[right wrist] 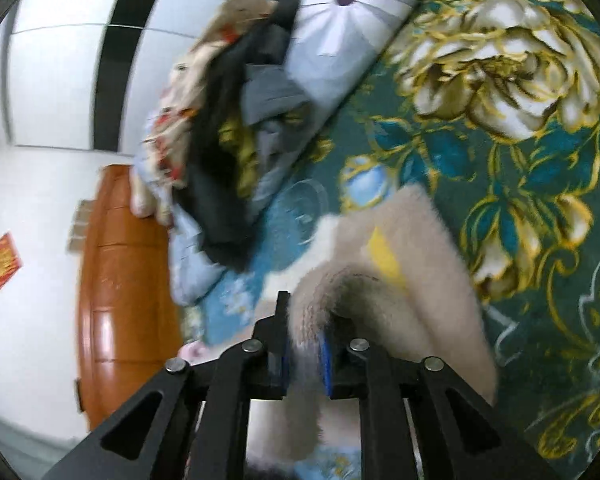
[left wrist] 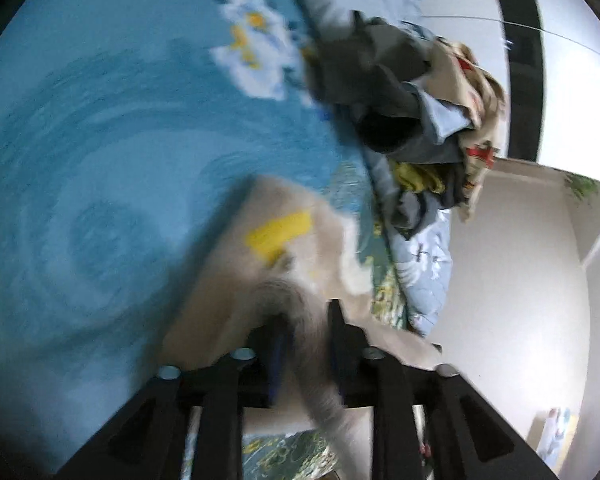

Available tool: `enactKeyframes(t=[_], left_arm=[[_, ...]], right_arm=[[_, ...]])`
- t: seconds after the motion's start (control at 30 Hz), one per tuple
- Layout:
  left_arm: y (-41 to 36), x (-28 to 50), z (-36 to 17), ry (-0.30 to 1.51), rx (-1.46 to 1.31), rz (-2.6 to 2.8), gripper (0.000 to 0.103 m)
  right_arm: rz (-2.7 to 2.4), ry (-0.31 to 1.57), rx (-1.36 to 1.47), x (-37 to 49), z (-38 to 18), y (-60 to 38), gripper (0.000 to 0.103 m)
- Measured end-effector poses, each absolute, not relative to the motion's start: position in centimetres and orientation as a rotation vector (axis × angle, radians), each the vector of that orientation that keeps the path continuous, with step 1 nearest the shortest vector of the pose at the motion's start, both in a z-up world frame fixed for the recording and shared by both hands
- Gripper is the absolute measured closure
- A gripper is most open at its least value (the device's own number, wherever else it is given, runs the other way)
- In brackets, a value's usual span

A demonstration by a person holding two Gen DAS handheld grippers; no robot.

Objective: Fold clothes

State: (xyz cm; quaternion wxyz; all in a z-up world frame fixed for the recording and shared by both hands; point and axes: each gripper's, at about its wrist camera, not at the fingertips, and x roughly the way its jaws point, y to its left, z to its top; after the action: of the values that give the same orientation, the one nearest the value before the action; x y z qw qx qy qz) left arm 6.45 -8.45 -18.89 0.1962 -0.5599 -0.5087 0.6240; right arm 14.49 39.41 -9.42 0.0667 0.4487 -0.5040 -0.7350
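On my left camera the blue bedspread (left wrist: 100, 160) fills most of the view, badly smeared by motion. Low in the middle, my left gripper (left wrist: 306, 320) has its fingers closed on a fold of the fuzzy beige garment (left wrist: 236, 292), which carries a yellow patch (left wrist: 280, 232) and lies draped on the bed just ahead of the fingertips. Further right and higher, a pile of clothes (left wrist: 412, 120) sits heaped at the bed's edge (dark grey, pale blue, a bit of yellow and a cream print all tangled together), resting against a light blue quilt (left wrist: 424, 248). Beyond that is plain white wall.

On my right camera, a polished orange-brown wooden cabinet (right wrist: 120, 280) stands at the left against the wall. The same pile of clothes (right wrist: 228, 128) leans beside a pillow with a big white flower (right wrist: 348, 12). In the lower centre my right gripper (right wrist: 304, 332) is clamped on the beige garment (right wrist: 412, 248), fleece bunched between the blue pads (right wrist: 325, 360). To the right spreads a dark teal blanket with gold flowers (right wrist: 520, 160), under the garment.
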Motion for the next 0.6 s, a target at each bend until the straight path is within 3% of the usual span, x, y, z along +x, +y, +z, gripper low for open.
enactKeyframes(t=[0.07, 0.1, 0.3, 0.4, 0.6], left_arm=[[-8.3, 6.1, -18.7, -1.482, -1.49, 1.714, 0.049], [-8.2, 5.9, -18.7, -1.511, -1.449, 1.695, 0.047], [-9.8, 6.4, -16.4, -1.553, -1.295, 1.77, 0.04], [-10.7, 6.8, -14.8, -1.457, -1.283, 1.954, 0.038], [-7.2, 5.9, -16.0, -1.079, -1.589, 2.116, 0.039]], right_arm=[[-2.213, -1.584, 1.33, 14.0, -10.2, 40.1, 0.065], [-2.209, -1.619, 1.309, 13.9, -10.4, 40.4, 0.06], [-2.344, -1.588, 1.253, 14.5, -9.3, 41.9, 0.051], [-2.407, -1.519, 1.336, 15.8, -9.4, 42.3, 0.051], [-2.417, -1.443, 1.52, 17.5, -12.2, 41.6, 0.051]])
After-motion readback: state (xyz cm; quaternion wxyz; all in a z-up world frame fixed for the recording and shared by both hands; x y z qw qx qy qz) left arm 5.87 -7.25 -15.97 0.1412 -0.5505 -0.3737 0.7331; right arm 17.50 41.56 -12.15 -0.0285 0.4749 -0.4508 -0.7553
